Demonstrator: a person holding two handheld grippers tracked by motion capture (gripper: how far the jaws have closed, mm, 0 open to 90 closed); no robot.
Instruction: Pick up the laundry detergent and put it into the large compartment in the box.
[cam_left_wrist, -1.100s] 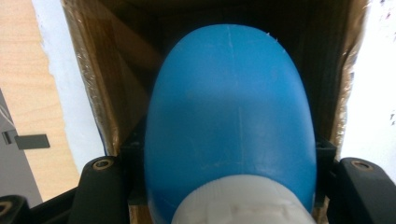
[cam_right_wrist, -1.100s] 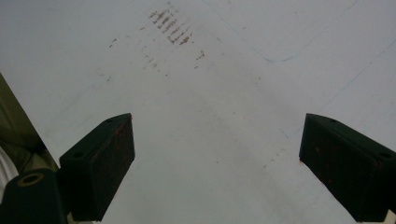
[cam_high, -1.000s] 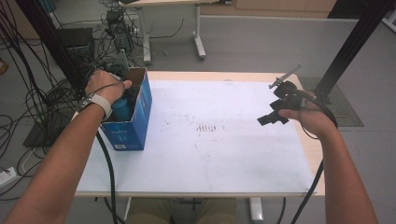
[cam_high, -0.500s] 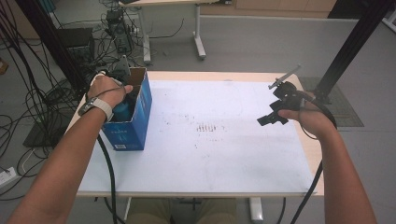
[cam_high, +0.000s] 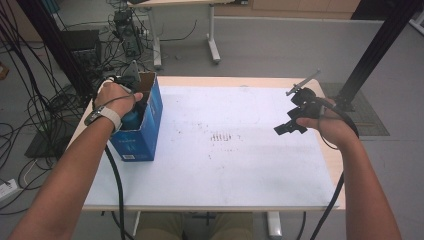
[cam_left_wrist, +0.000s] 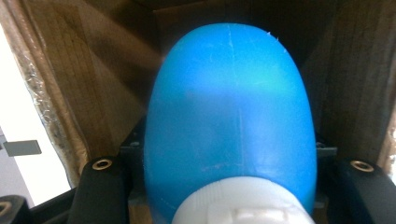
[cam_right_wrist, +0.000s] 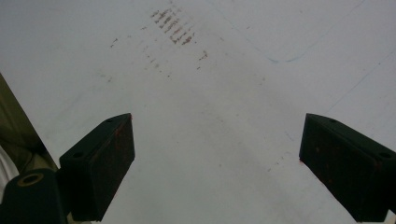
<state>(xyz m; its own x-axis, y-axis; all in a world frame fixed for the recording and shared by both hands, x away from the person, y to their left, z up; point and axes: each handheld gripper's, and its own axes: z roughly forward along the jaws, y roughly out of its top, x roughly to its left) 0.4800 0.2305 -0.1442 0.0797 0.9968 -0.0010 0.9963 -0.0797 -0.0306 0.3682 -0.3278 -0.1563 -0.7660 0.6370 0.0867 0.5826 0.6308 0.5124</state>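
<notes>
At the left edge of the surface: a blue cardboard box (cam_high: 142, 127) stands with its top open, near the far left corner.
Left hand: the left hand (cam_high: 117, 97) reaches down into the open top of the box, a watch on its wrist and a black cable trailing back along the forearm.
Left gripper: the left gripper (cam_left_wrist: 229, 186) is inside the box, its jaws pinching a blue bottle (cam_left_wrist: 229, 126) from both sides; the black jaw bodies sit tight against the bottle's flanks.
Blue bottle: inside the box, with brown cardboard walls all around it in the left gripper view; its white cap (cam_left_wrist: 243, 212) is at the gripper end and its rounded blue base points away from the camera. In the high view a bit of blue shows just under the hand, at the box's opening.
Right hand: the right hand (cam_high: 330, 125) is near the right edge of the surface, well apart from the box.
Right gripper: the right gripper (cam_right_wrist: 217, 163) is held above the bare white surface (cam_high: 240, 170), its jaws spread wide with nothing between them.
Surface: white, with a small patch of dark rusty marks (cam_high: 222, 136) near its middle, between the box and the right gripper.
</notes>
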